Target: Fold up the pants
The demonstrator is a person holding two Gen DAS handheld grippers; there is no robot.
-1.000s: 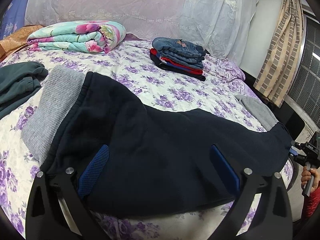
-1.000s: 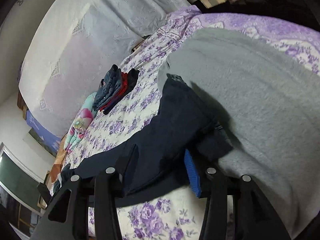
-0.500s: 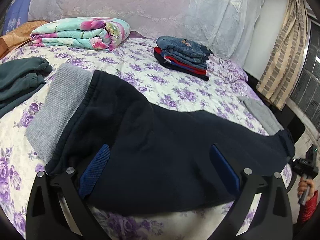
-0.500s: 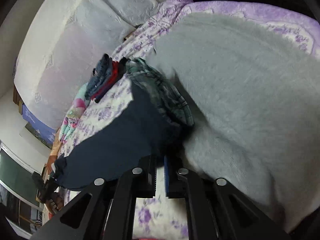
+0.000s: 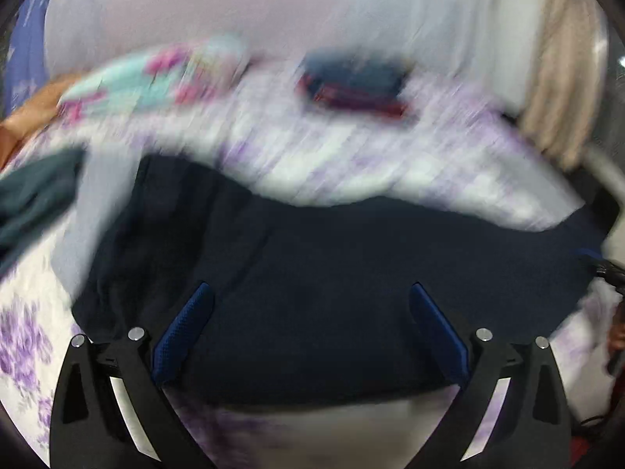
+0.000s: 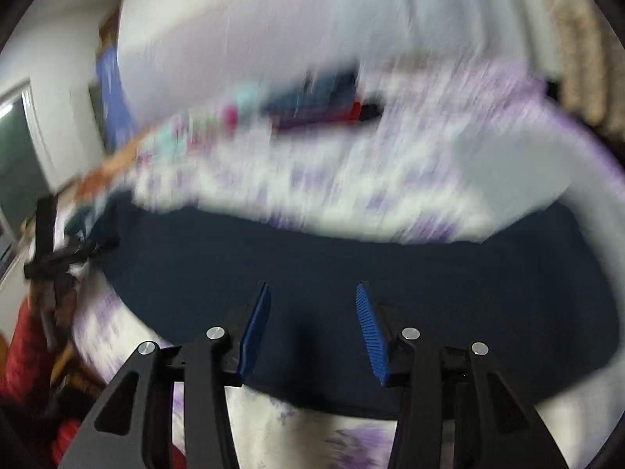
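The dark navy pants (image 5: 312,273) lie spread across the purple floral bed, their near edge at the bed's front. Both views are motion-blurred. My left gripper (image 5: 310,293) is open, its blue pads wide apart just above the pants' near part, holding nothing. My right gripper (image 6: 312,293) is open too, over the pants (image 6: 332,265) near their front edge, and empty. The right gripper shows at the far right of the left wrist view (image 5: 607,269); the left gripper shows at the far left of the right wrist view (image 6: 58,262).
A grey garment (image 5: 97,203) lies under the pants' left end and a dark green one (image 5: 35,199) further left. A stack of folded jeans (image 5: 355,82) and a folded floral quilt (image 5: 156,82) sit at the back. A curtain (image 5: 558,90) hangs right.
My right gripper has let go of the pants' end, opened, and swung round over the pants' front edge. The left gripper stayed open and moved quickly.
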